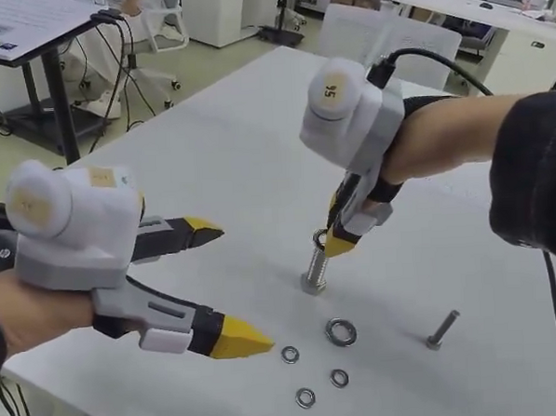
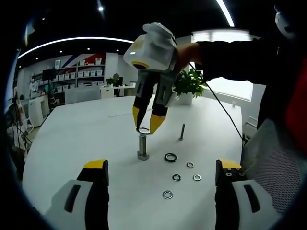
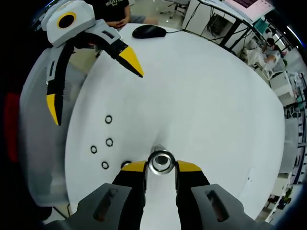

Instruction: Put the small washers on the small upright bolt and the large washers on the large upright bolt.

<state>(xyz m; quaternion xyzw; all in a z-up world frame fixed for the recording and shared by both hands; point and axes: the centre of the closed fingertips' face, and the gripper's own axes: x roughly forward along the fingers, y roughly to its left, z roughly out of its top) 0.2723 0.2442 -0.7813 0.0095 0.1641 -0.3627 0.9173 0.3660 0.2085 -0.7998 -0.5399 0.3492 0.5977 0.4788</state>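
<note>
The large upright bolt stands mid-table. Just above its top my right gripper is shut on a large washer, held flat over the bolt. In the right gripper view that washer rings the bolt's top between the yellow fingertips. Another large washer lies flat beside the bolt. Several small washers lie scattered nearer me. The small bolt stands to the right. My left gripper hovers open at the near left, holding nothing.
The white table stretches far behind the bolts. A black mouse lies near the table's edge by a seated person. Desks and office chairs stand beyond the table.
</note>
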